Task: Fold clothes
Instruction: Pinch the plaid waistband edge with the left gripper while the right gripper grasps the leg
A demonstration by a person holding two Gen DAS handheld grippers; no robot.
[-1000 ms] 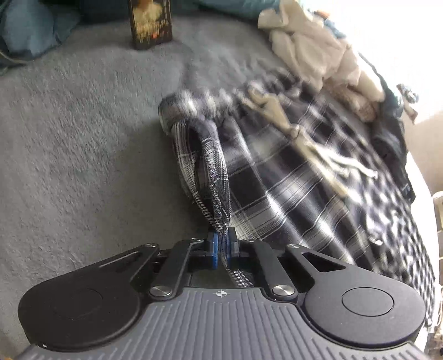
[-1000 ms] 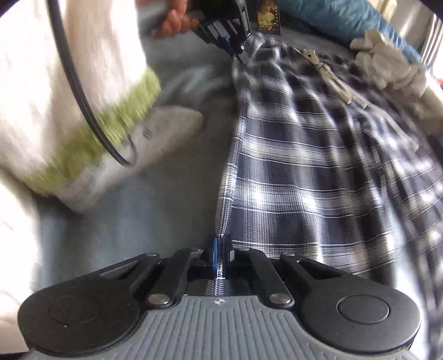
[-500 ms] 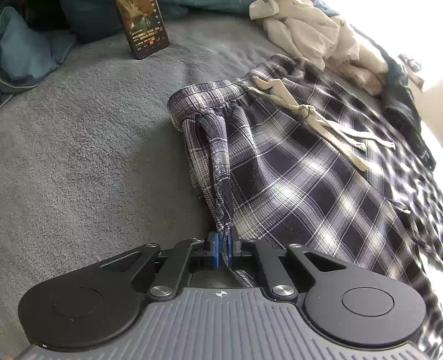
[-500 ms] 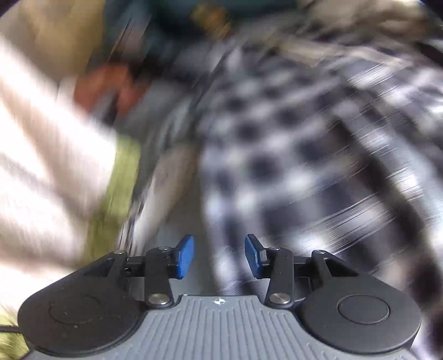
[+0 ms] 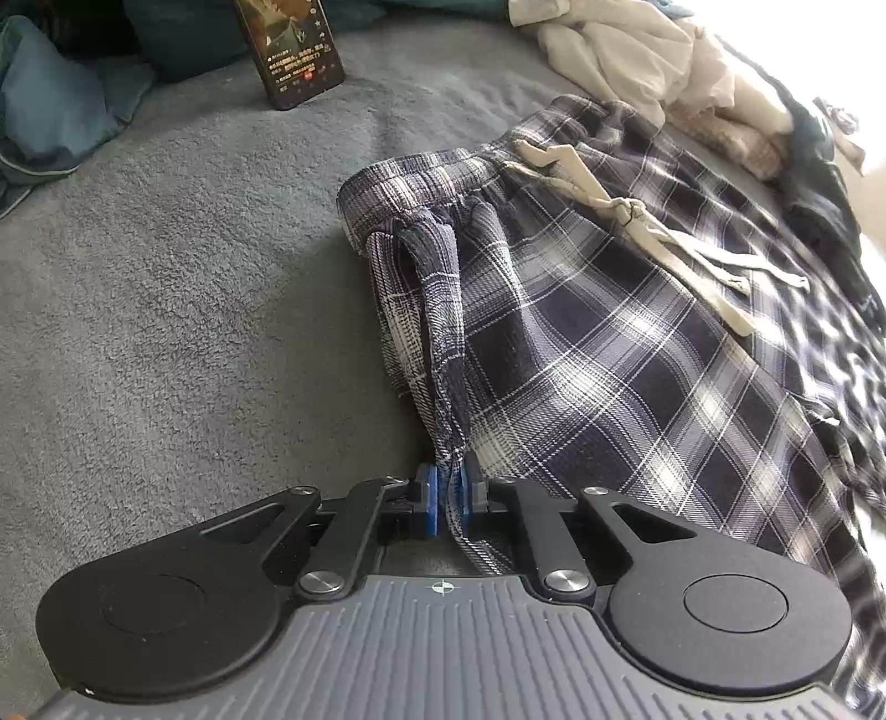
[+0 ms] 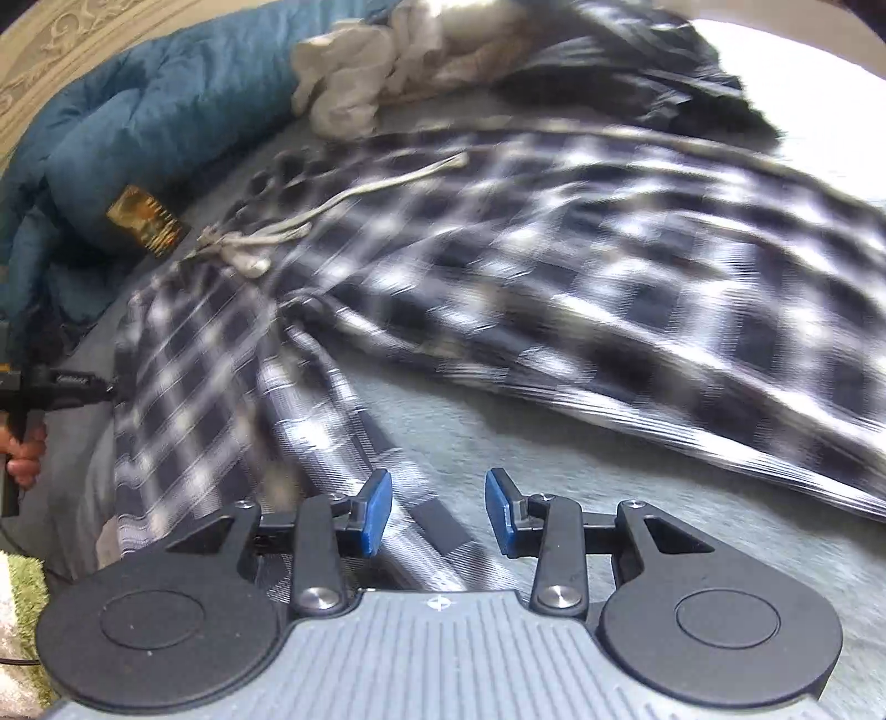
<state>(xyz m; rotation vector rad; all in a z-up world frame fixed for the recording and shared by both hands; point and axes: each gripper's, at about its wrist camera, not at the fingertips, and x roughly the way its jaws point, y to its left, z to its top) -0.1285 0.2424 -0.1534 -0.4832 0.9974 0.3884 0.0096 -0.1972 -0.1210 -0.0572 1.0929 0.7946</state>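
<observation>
Dark blue and white plaid trousers (image 5: 581,332) with a beige drawstring (image 5: 637,216) lie spread on a grey bed cover (image 5: 166,332). My left gripper (image 5: 449,493) pinches a folded side edge below the waistband. Its jaws are opening a little, but the fabric still fills the gap between the pads. In the right wrist view the trousers (image 6: 554,277) are blurred. My right gripper (image 6: 437,509) stands open and its jaws are closing. A narrow strip of the plaid cloth (image 6: 343,410) runs under the gap without touching the pads. The left gripper (image 6: 55,382) shows at the far left, held by a hand (image 6: 22,459).
A phone (image 5: 293,50) stands propped at the back against a blue duvet (image 6: 166,111). A pile of pale clothes (image 5: 637,50) and dark garments (image 5: 825,199) lies beyond the trousers. A green and white cloth (image 6: 16,581) sits at the lower left edge.
My right gripper let go of the trouser edge, opened, rolled and swept sideways over the trousers. My left gripper kept its pinch on the fold and barely moved.
</observation>
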